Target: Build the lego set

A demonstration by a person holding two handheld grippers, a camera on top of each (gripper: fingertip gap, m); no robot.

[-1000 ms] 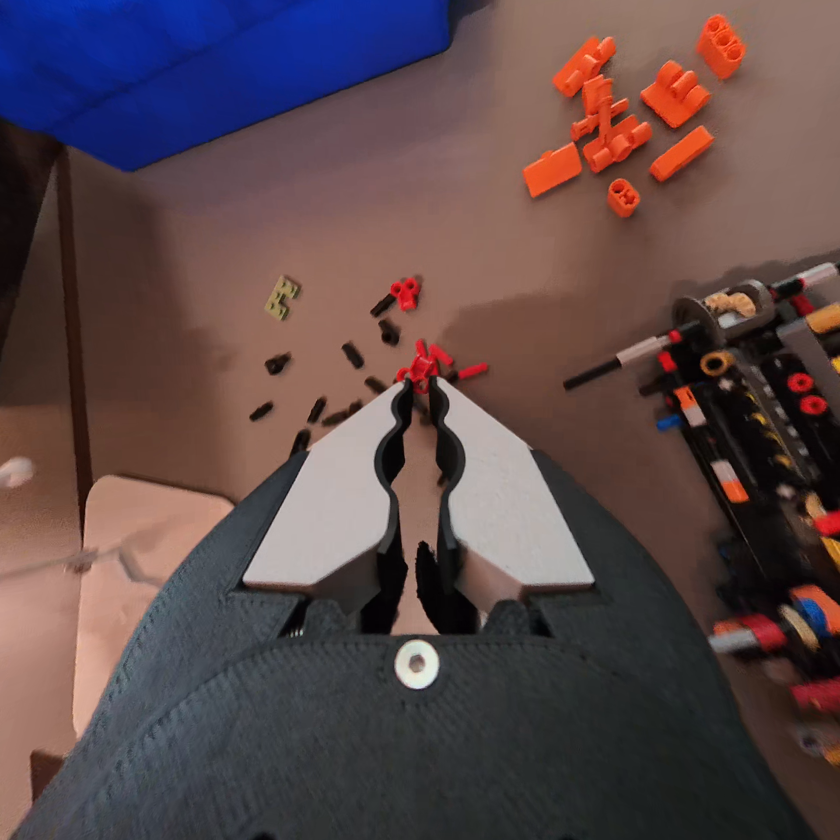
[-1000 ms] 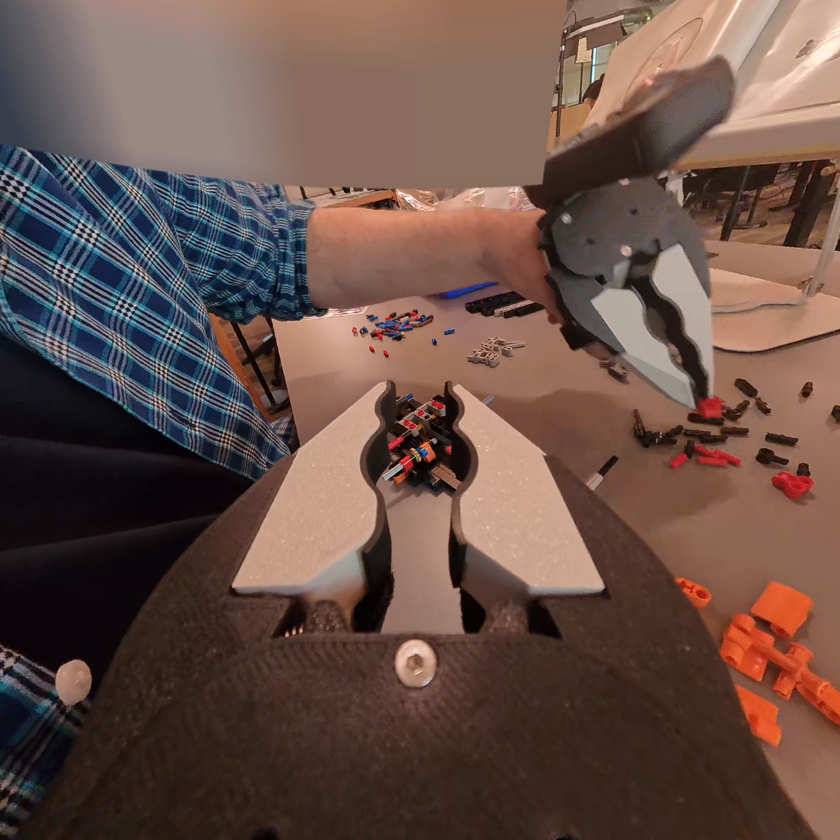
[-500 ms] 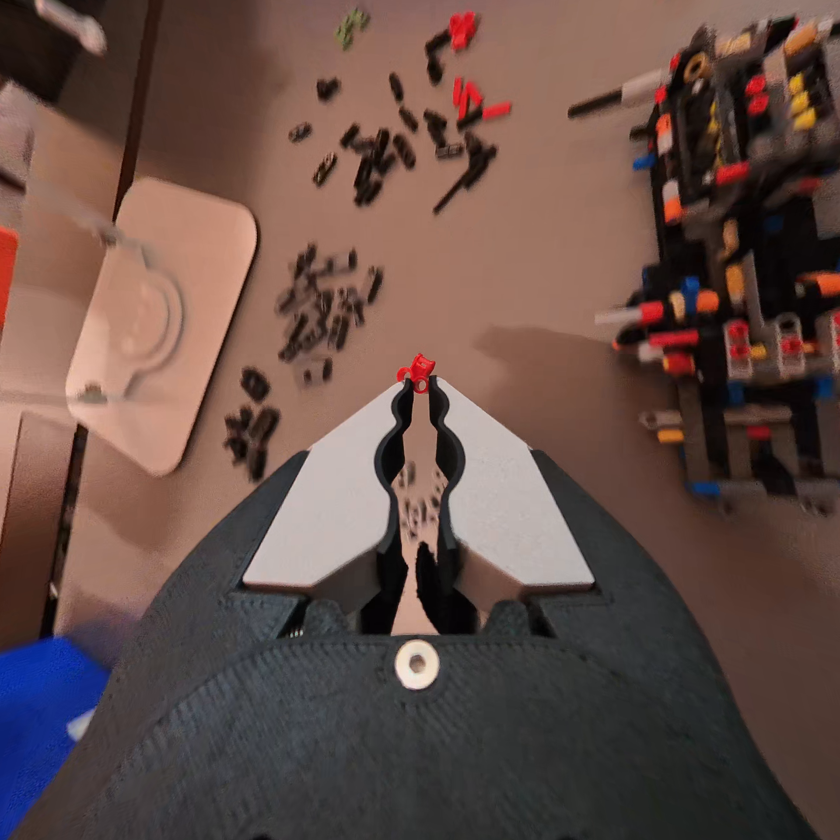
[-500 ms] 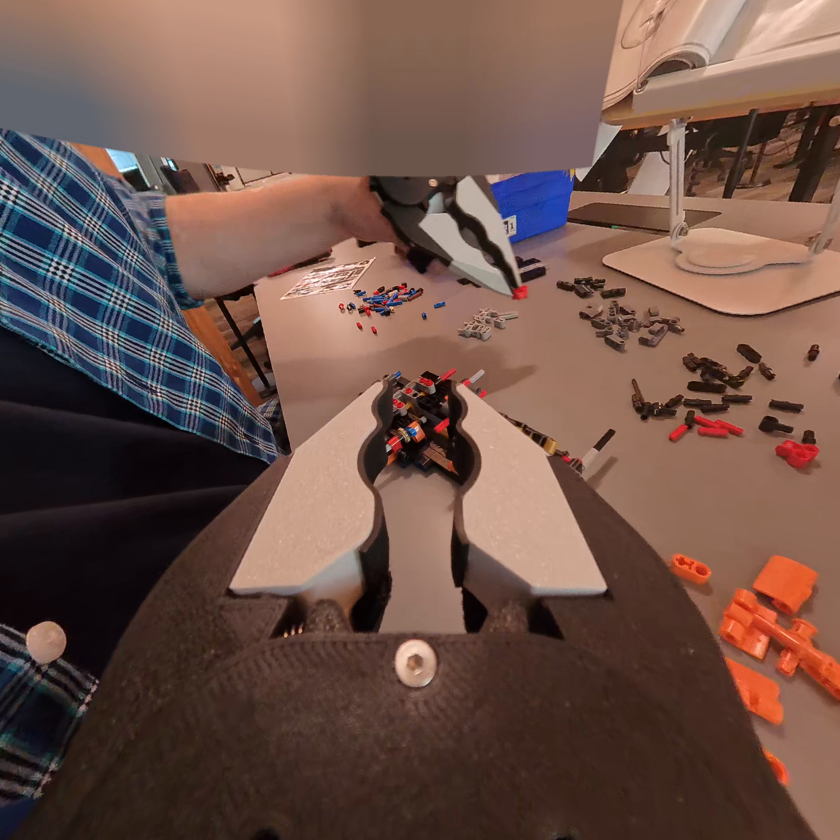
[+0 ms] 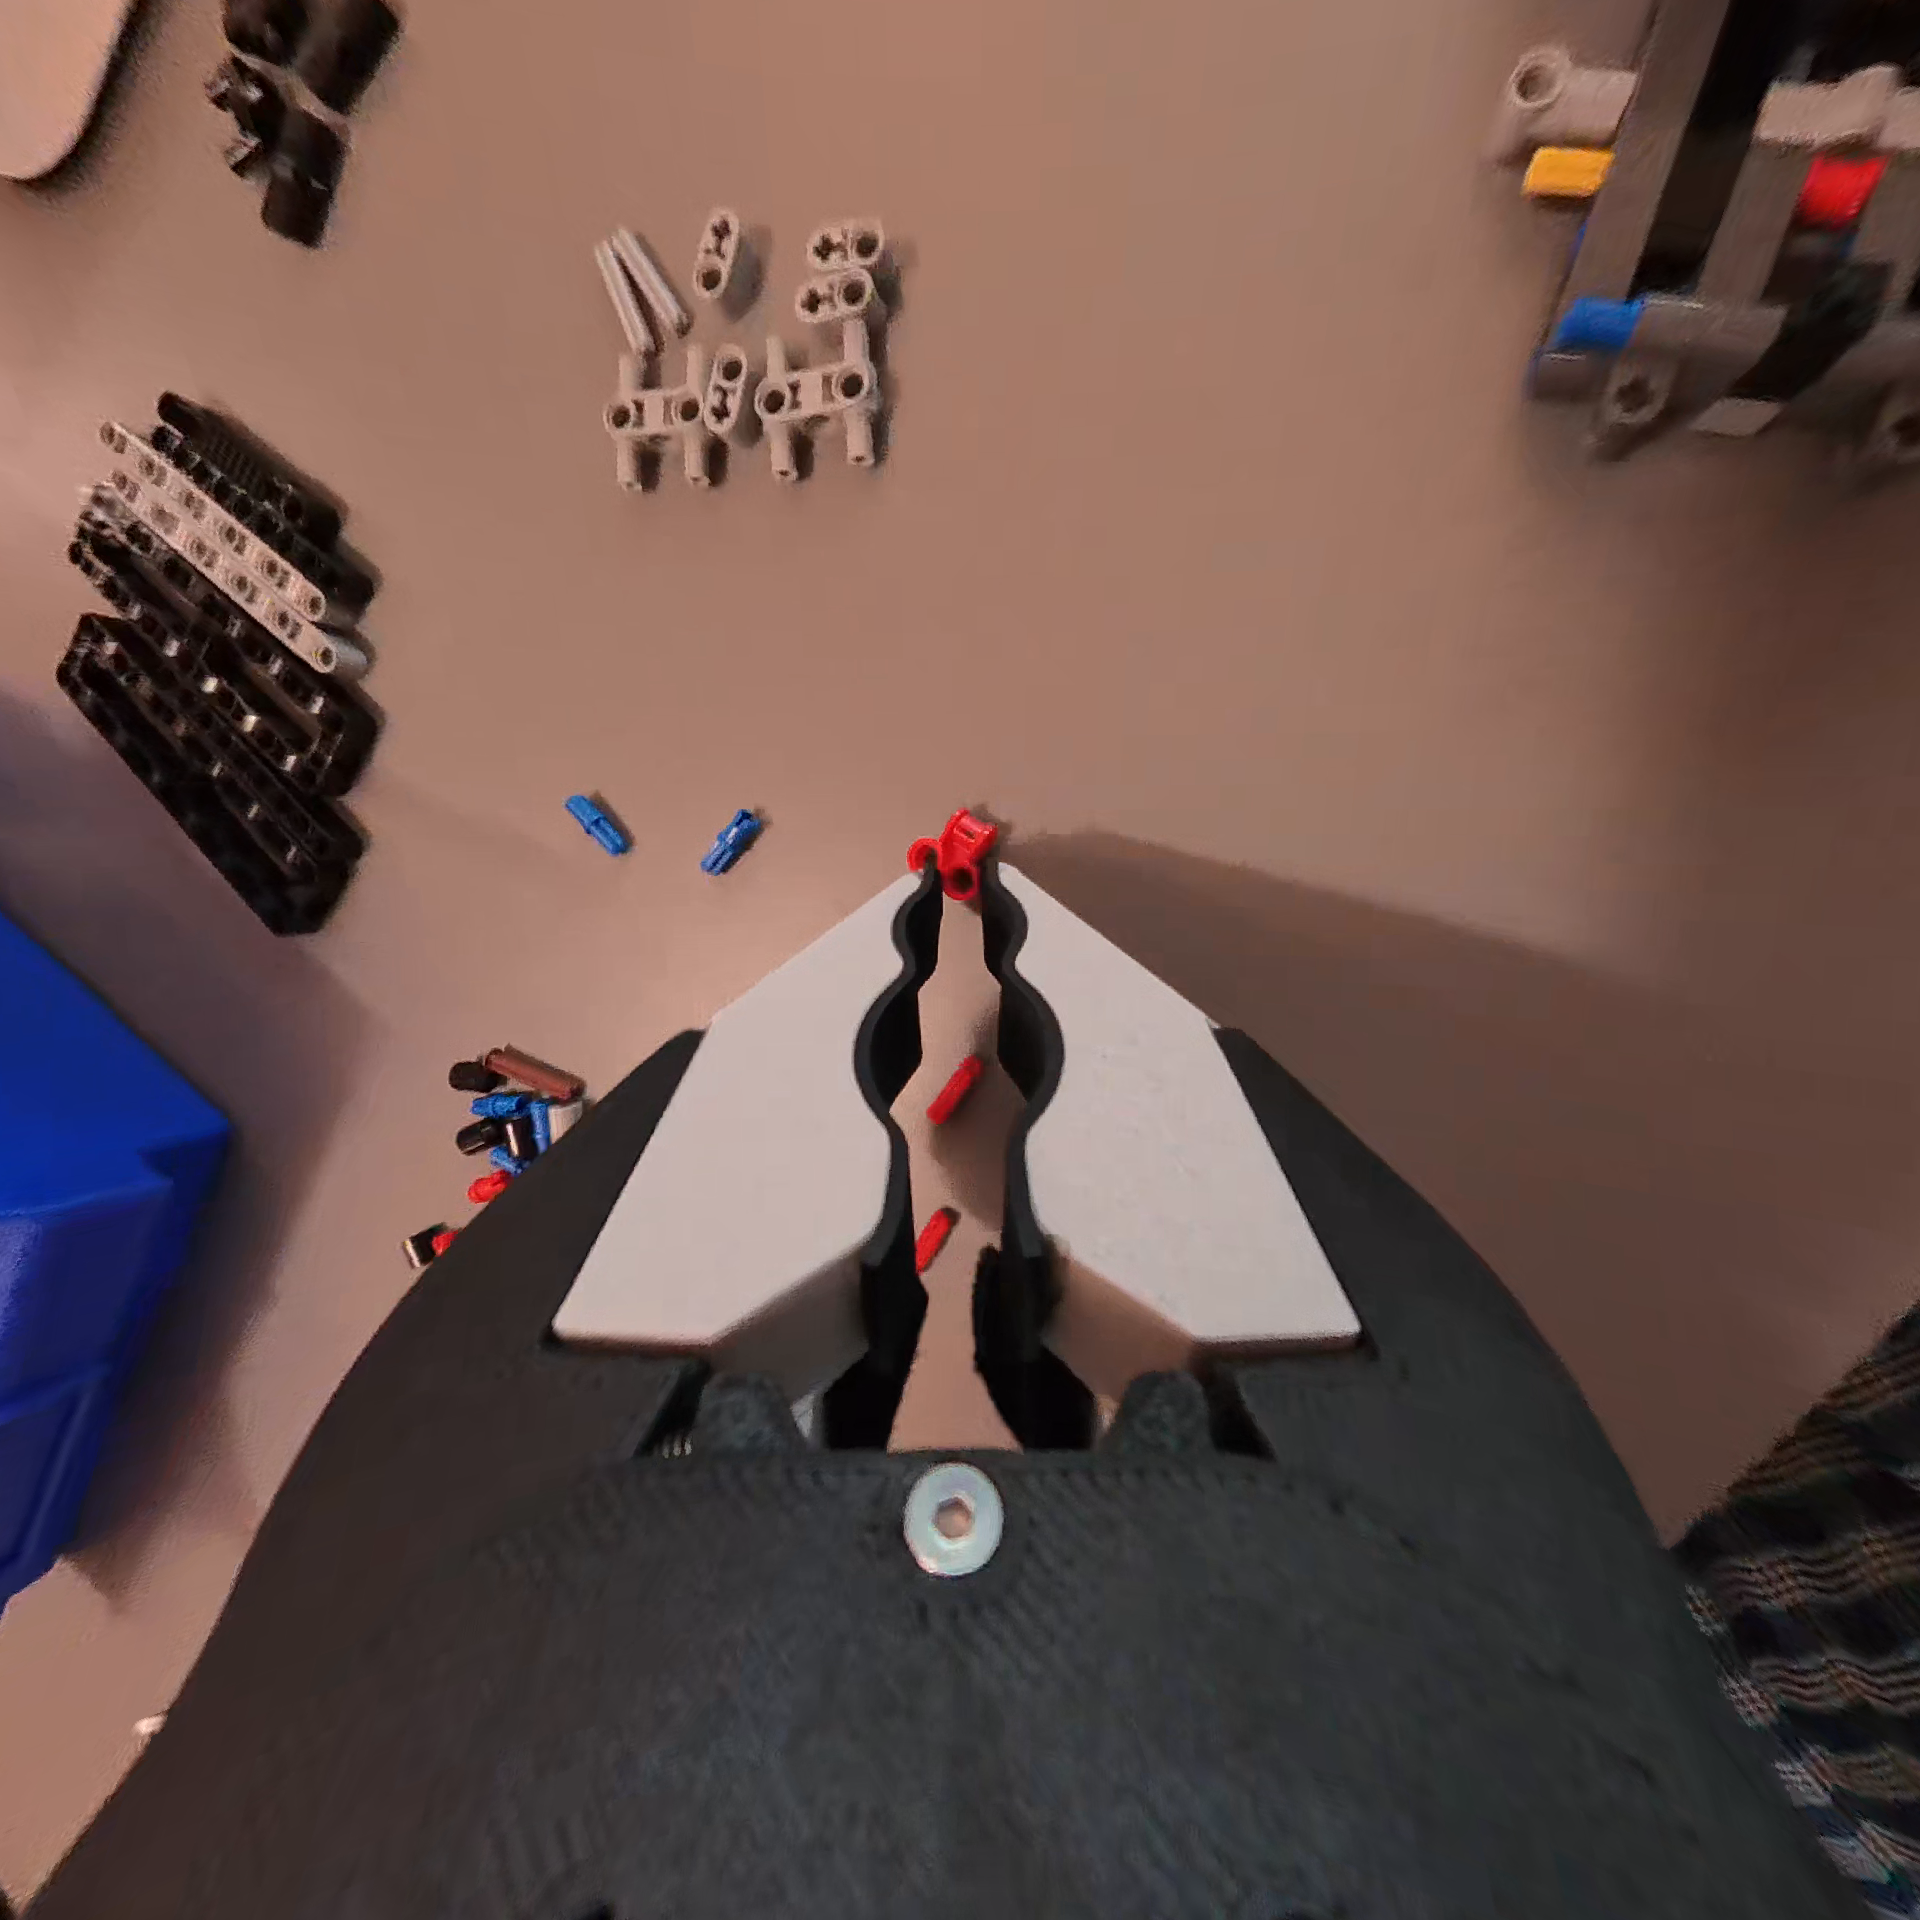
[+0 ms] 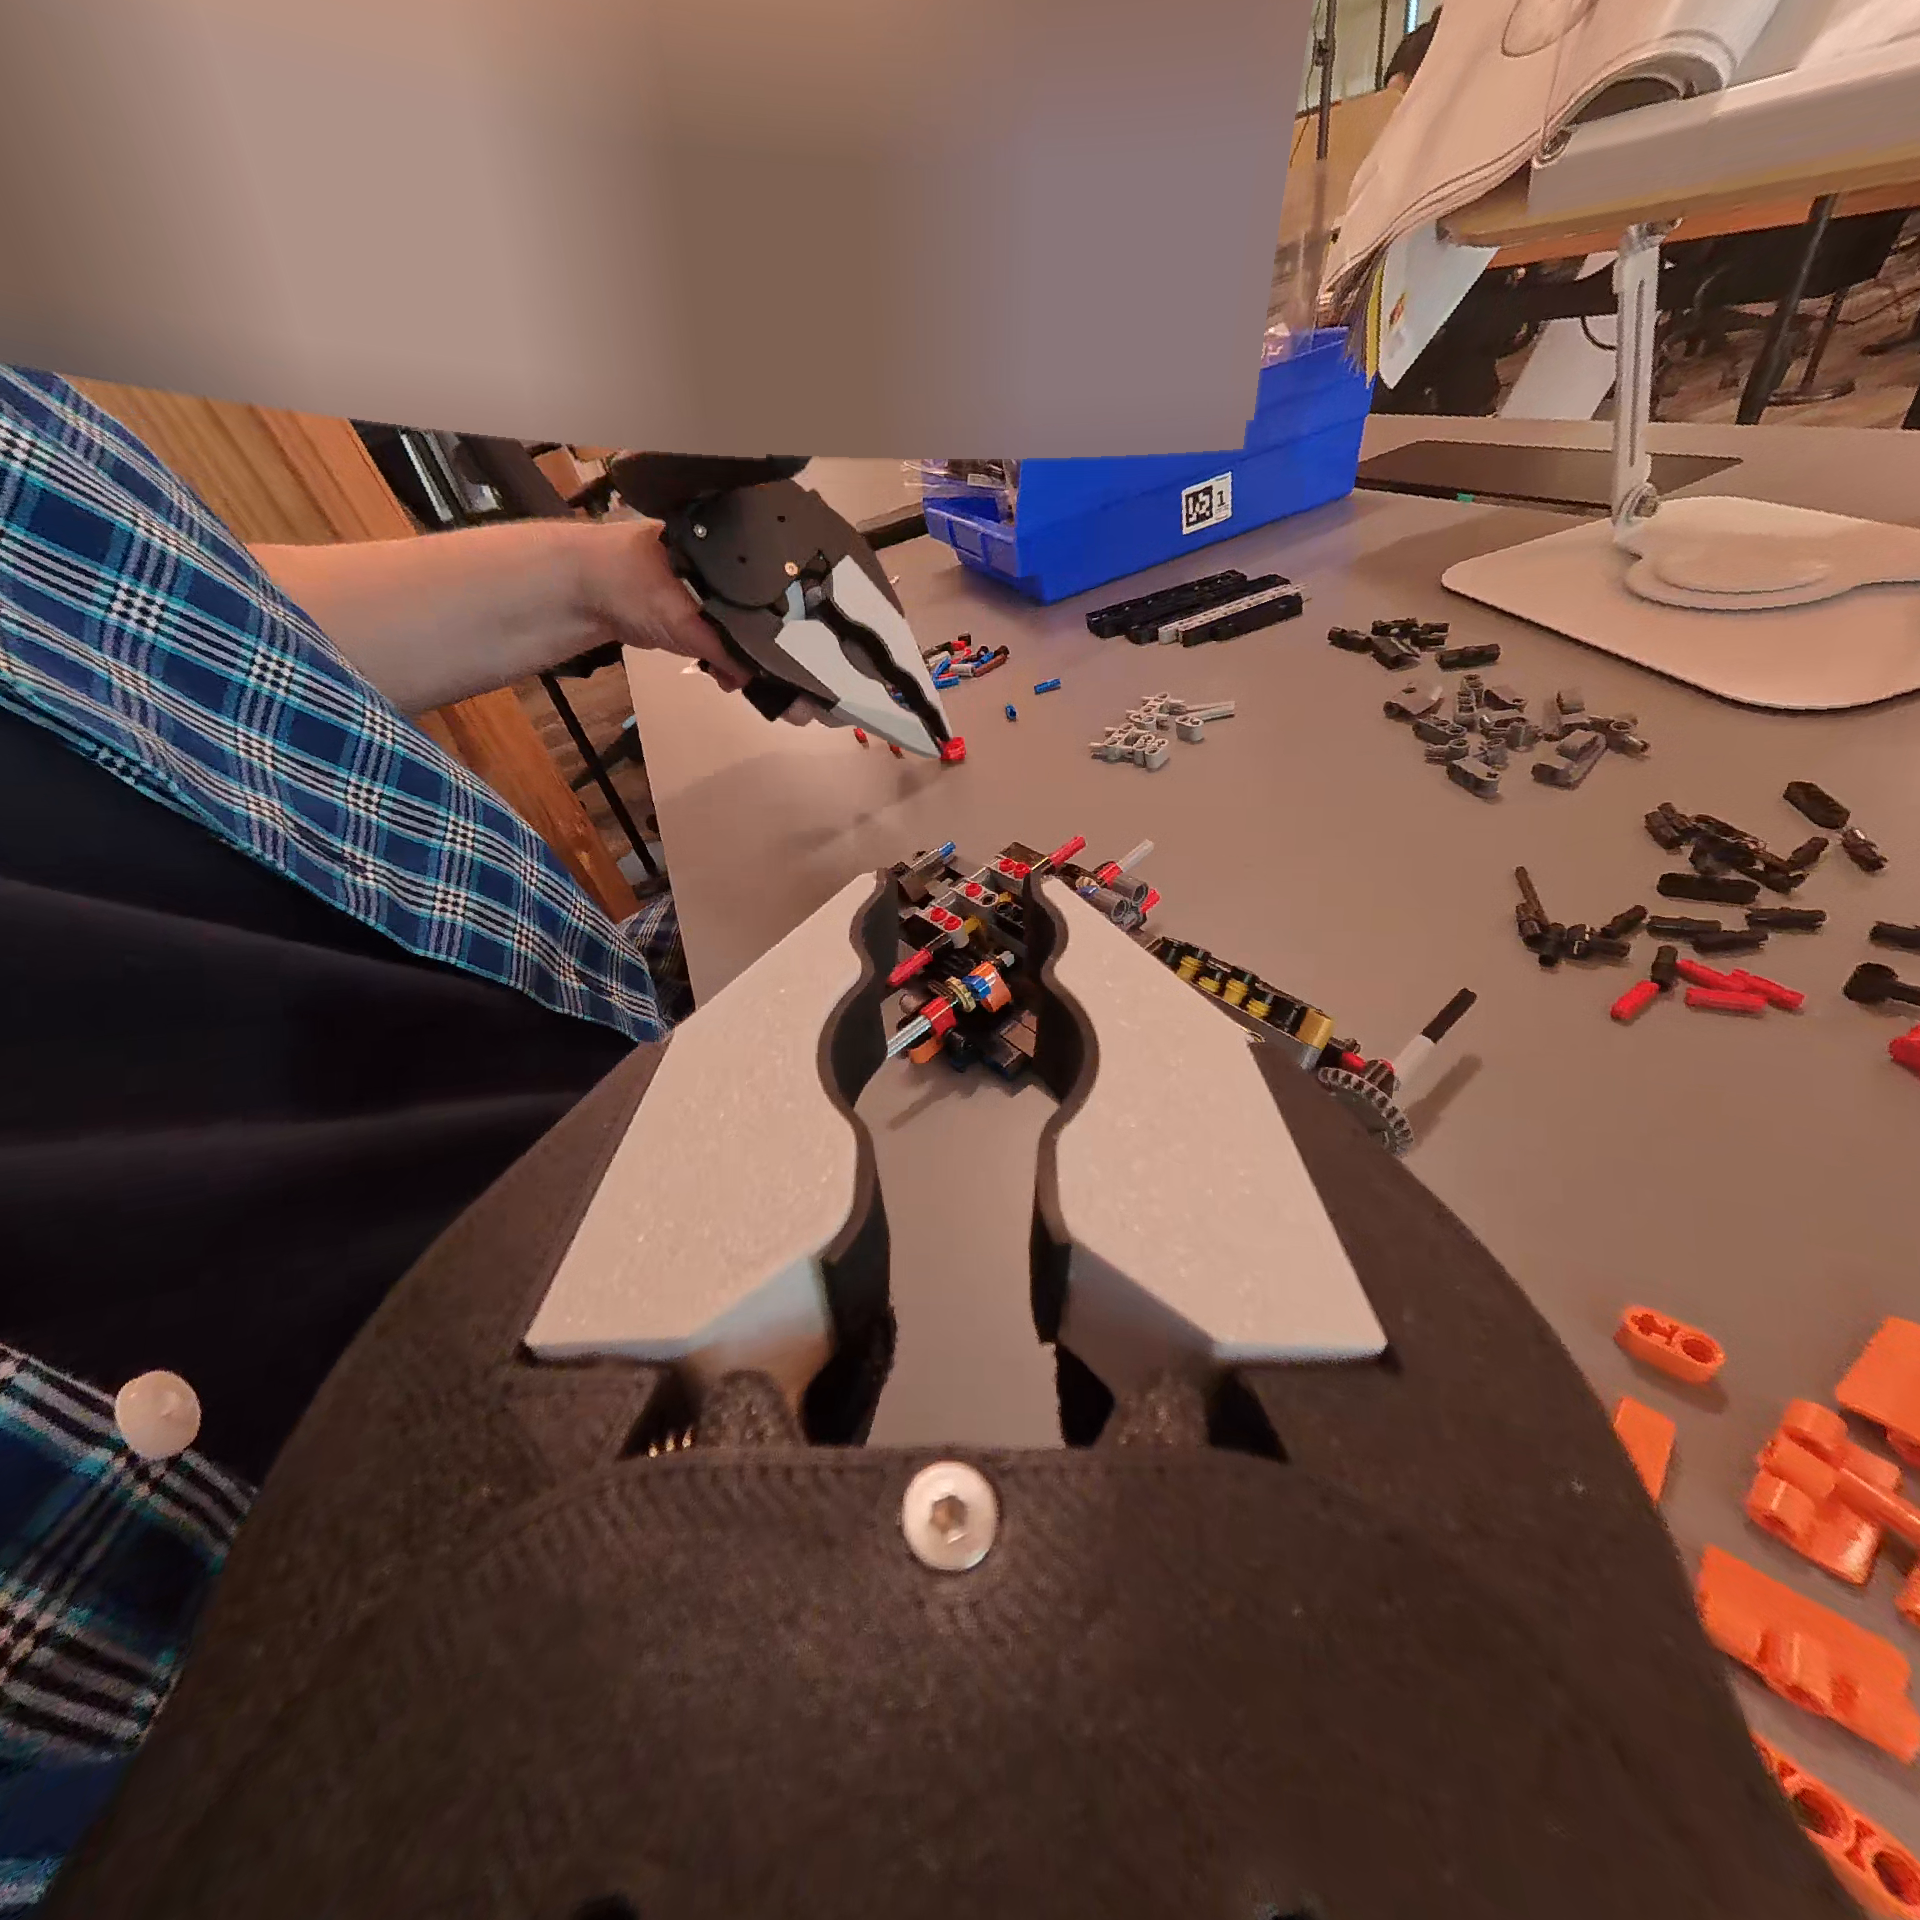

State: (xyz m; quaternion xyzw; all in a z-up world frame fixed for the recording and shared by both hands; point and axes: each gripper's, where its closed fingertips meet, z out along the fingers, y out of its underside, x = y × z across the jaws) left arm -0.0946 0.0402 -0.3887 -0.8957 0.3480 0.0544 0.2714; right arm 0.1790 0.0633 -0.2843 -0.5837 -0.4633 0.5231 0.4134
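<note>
lego model (image 6: 997, 966) sits between my right gripper's (image 6: 956, 894) parted jaws, while my left gripper (image 5: 956, 868), clamped on a red connector (image 5: 954, 840), has carried it from the pin pile toward the table's near corner.

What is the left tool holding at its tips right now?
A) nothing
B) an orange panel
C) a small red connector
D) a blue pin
C: the left tool is pinched shut on a small red connector, seen at its tips in both views, held over the table.
</note>
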